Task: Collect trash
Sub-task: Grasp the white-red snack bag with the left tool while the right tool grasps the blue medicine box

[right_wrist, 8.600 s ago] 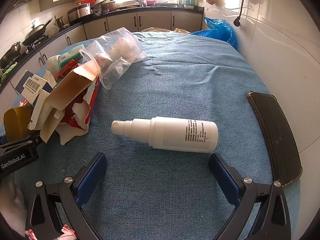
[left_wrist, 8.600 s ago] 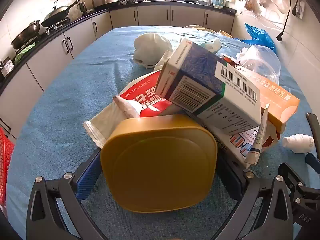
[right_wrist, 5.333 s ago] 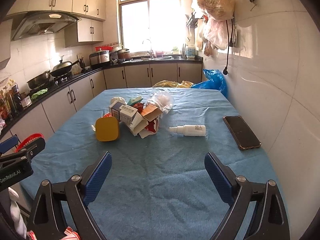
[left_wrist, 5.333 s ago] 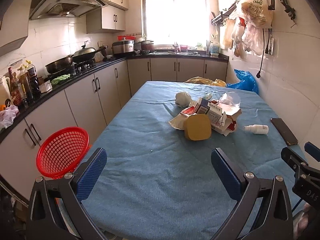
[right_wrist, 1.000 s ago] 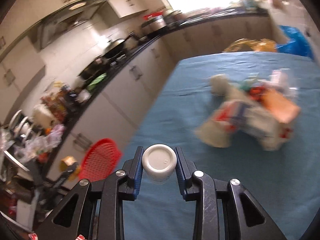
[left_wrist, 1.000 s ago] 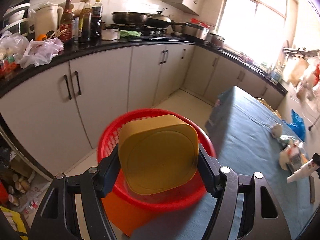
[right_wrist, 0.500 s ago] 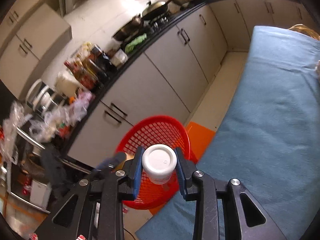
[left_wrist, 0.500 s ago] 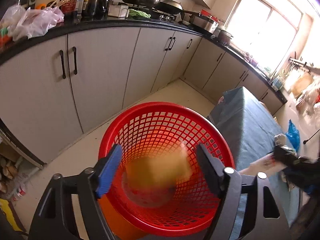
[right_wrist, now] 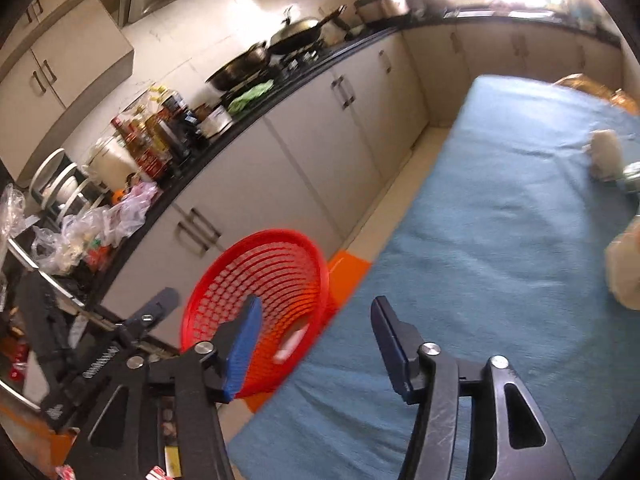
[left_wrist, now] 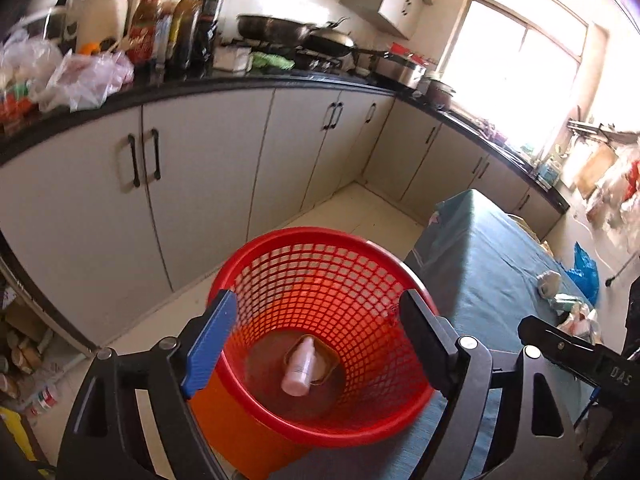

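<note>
your left gripper [left_wrist: 320, 344] hangs over the round red plastic mesh basket [left_wrist: 276, 248] in the lower middle of the frame, its jaws wide, just opened further, with nothing between them. on the basket's floor lie one mustard-yellow square lid [left_wrist: 326, 360] and, on top of it, one smooth white plastic spray bottle [left_wrist: 299, 372]. your right gripper [right_wrist: 316, 344] has jaws that have just been opening and grip nothing, beside the desk under its blue napped cloth [right_wrist: 500, 240].
</note>
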{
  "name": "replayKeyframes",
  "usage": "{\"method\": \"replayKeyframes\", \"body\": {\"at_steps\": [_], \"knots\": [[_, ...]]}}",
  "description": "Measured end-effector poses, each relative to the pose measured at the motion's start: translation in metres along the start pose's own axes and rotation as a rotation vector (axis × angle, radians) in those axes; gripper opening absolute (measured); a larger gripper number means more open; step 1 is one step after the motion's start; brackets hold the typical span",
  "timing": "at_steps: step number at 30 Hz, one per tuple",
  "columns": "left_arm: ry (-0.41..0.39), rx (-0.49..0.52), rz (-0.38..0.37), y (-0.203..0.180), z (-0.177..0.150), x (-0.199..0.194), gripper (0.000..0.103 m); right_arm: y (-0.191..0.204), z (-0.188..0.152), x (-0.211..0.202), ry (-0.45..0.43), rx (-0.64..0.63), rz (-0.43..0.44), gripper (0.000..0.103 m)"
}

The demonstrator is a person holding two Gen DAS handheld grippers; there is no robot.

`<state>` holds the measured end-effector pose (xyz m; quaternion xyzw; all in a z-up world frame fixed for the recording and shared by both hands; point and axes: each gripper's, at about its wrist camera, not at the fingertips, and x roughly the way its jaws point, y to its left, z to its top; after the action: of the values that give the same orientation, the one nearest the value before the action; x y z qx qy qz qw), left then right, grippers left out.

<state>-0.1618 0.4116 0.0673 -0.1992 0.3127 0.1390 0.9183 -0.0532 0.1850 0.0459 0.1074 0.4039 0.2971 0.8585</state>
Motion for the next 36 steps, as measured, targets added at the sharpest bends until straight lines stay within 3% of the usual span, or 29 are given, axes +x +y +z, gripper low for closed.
{"method": "replayKeyframes", "body": {"at_steps": [3,13,21,27,36], "knots": [[-0.006,0.037,-0.026,-0.019,-0.003,-0.010,0.084,-0.019,-0.008,-0.021,-0.040,0.006,-0.048,0.068],[0.051,0.231,-0.173,-0.118,-0.031,-0.016,0.085,-0.118,-0.039,-0.100,-0.053,0.047,-0.197,0.070],[0.149,0.322,-0.313,-0.210,-0.049,0.015,0.085,-0.190,-0.017,-0.157,-0.093,-0.045,-0.367,0.077],[0.220,0.438,-0.389,-0.280,-0.063,0.056,0.085,-0.207,0.007,-0.147,-0.044,-0.207,-0.372,0.081],[0.325,0.541,-0.487,-0.328,-0.071,0.109,0.085,-0.215,0.019,-0.105,0.025,-0.349,-0.392,0.081]]}}
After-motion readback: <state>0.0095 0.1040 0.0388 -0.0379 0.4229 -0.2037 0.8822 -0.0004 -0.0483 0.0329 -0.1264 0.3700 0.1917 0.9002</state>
